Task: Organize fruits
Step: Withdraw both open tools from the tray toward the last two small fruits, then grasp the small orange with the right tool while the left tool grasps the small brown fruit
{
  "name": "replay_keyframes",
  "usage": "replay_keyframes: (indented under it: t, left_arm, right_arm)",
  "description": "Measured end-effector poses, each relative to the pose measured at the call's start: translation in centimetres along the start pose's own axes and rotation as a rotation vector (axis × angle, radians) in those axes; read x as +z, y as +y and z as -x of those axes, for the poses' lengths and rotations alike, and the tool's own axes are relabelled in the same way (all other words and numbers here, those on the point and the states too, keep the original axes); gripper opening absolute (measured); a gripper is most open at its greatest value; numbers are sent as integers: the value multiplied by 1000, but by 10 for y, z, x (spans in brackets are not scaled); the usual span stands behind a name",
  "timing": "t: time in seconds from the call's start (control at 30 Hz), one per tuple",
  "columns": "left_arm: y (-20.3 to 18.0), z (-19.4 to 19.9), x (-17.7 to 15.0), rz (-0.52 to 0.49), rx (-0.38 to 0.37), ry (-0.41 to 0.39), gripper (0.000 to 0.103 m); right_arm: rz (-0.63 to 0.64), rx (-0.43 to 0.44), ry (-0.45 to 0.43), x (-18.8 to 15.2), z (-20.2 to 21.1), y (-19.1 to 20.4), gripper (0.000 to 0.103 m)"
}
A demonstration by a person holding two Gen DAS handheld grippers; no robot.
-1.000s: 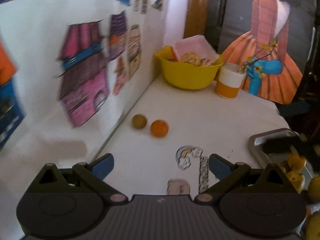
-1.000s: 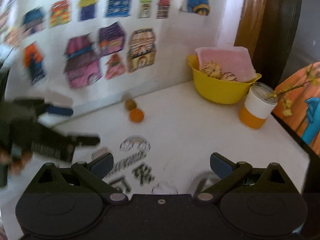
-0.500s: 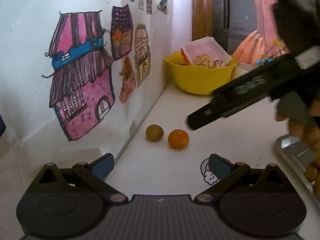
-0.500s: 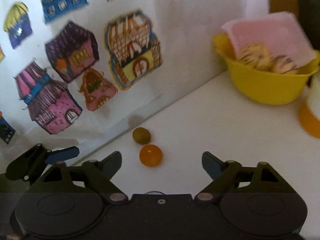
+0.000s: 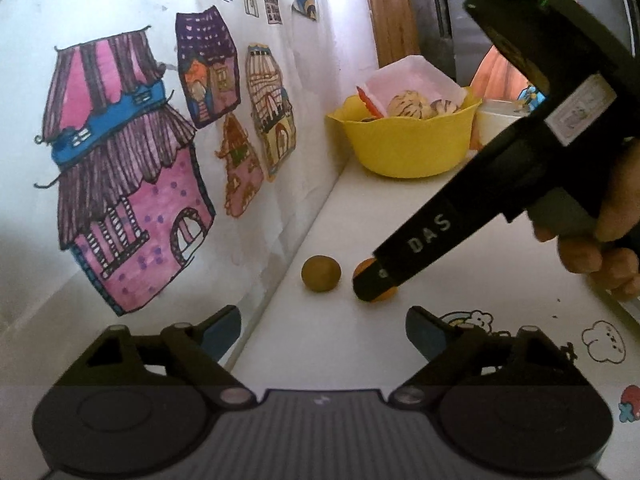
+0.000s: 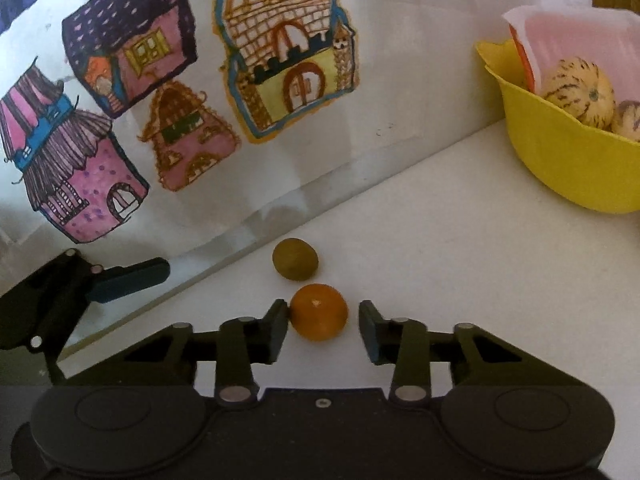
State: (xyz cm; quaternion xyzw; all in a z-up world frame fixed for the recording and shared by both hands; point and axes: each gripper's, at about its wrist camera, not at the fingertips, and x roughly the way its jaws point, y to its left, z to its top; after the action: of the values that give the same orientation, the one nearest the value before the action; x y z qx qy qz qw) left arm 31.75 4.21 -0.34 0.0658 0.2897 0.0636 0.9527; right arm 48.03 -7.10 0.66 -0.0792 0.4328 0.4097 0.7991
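While the orange fruit [image 6: 319, 312] lies on the white bench [image 6: 460, 264] just in front of an olive-brown fruit [image 6: 295, 259], it is bracketed by the right claw [image 6: 323, 326], whose jaws stand apart, the left one touching it. A grasp is judged in hand; closing and lifting are called for next. The left claw [image 5: 323, 330] is held apart, empty.

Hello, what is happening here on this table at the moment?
A person is sorting fruit with two handheld grippers. The right gripper is open around the orange fruit on the white table, one finger touching it, not yet closed. The left gripper is open and empty. The olive-brown fruit lies beside the wall.
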Motion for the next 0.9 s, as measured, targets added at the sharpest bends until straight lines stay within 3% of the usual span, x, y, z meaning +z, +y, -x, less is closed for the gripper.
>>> replay_keyframes:
  t: [0.3,0.67,0.9]
  left_arm:
    - [-4,-18,7,8,43,9,75]
    - [-14,-55,23,7,41,47,68]
    - [-10,-74,30,51,44,81,52]
  right_arm:
    - [-24,-2,-21,-10,11,-21,34]
    - [6,-3,-18,-36,37,-32,34]
    - [20,-5,-23,-49,49,-30,34]
